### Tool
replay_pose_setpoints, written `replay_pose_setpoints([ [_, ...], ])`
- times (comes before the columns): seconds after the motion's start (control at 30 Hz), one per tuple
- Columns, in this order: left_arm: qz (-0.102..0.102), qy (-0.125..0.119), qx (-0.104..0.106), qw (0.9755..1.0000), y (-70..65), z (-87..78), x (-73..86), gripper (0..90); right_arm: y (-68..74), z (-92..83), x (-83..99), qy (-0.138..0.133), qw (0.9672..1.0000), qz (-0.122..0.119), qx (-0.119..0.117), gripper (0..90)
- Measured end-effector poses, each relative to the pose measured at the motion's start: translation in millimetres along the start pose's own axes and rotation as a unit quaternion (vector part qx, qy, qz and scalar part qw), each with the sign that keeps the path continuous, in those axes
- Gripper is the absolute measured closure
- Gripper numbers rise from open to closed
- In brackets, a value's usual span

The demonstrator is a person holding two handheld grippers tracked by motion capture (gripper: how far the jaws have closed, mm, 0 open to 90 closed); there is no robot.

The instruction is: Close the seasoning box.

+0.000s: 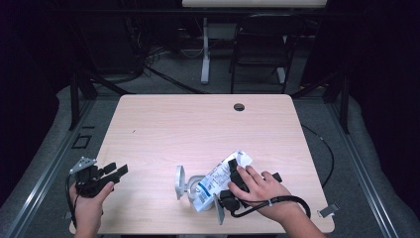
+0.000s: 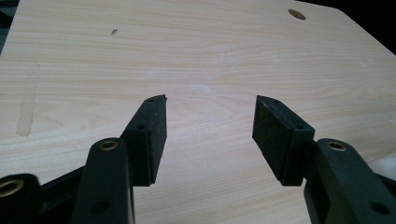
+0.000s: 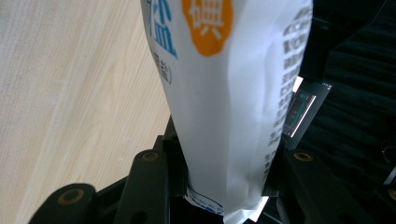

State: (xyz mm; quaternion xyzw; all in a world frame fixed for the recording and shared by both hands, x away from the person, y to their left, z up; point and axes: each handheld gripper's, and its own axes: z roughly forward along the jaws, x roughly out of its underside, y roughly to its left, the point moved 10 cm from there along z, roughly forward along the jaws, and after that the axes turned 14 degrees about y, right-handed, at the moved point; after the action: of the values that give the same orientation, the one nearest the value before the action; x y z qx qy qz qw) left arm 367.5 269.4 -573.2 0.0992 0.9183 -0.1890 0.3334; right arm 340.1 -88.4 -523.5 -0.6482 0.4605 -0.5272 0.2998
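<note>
Here, right gripper (image 1: 233, 186) at near right part of pale wooden table (image 1: 198, 129), jaws clamped on white plastic pouch with blue and orange print (image 1: 218, 181); right gripper view shows pouch (image 3: 233, 107) pinched between both black jaws. Pouch lies tilted, lower end over grey metal fixture (image 1: 185, 186) standing on table. Left gripper (image 1: 111, 171) at near left corner, jaws wide apart, nothing between pads (image 2: 152, 135), bare wood beyond.

Left gripper (image 2: 210, 135): black jaws, flat dark pads, brass-ringed screw holes.
Grey plate (image 1: 82, 164): three-cornered, at 11 o'clock.
Cable (image 1: 277, 202): black, looped.
</note>
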Motion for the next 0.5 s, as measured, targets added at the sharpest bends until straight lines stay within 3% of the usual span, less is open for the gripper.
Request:
replay_pose_setpoints([
  [0.1, 0.0, 0.0, 0.0, 1.0, 0.2, 0.1, 0.1, 45.5, -2.0, -1.6, 1.9, 0.013, 0.9999, -0.01, 0.004, 64.7],
  [0.5, -0.001, 0.002, -0.001, 1.0, 0.5, -0.1, 0.5, 45.5, -0.5, -1.0, 0.4, 0.007, 1.0, 0.003, -0.003, 65.5],
])
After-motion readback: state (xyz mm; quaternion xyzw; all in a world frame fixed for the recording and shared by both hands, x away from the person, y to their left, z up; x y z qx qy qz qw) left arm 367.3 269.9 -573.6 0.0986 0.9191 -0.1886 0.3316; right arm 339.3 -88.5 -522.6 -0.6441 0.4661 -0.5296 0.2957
